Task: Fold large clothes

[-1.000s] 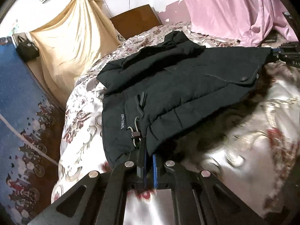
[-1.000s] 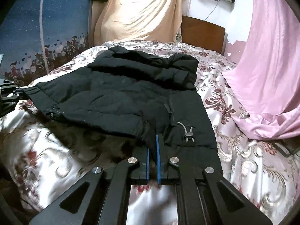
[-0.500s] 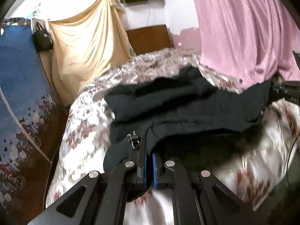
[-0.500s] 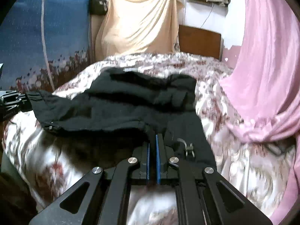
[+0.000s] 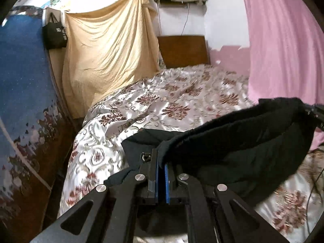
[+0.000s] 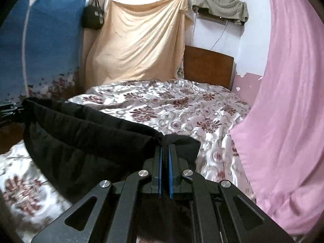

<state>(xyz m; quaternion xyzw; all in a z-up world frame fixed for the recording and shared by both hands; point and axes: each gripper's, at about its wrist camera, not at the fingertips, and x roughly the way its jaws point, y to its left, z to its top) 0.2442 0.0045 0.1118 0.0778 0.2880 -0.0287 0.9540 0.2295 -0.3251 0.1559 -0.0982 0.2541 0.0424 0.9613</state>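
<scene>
A large black padded jacket (image 5: 239, 141) hangs stretched between my two grippers above the near part of the bed; it also shows in the right wrist view (image 6: 85, 139). My left gripper (image 5: 161, 158) is shut on one corner of the jacket's edge. My right gripper (image 6: 165, 149) is shut on the other corner. The right gripper shows at the far right of the left wrist view (image 5: 318, 115), and the left gripper at the far left of the right wrist view (image 6: 10, 109). The jacket sags in a fold between them.
The bed has a satin floral cover (image 6: 172, 103) and a wooden headboard (image 6: 208, 66). A pink curtain (image 6: 287, 101) hangs at the right. A yellow cloth (image 6: 137, 46) and a blue cloth (image 5: 22, 85) hang at the left. A black bag (image 5: 53, 34) hangs on the wall.
Both grippers have lifted the jacket's edge up off the bed and toward the near side. The jacket, which lay spread flat, now hangs between them, and the far bed is uncovered.
</scene>
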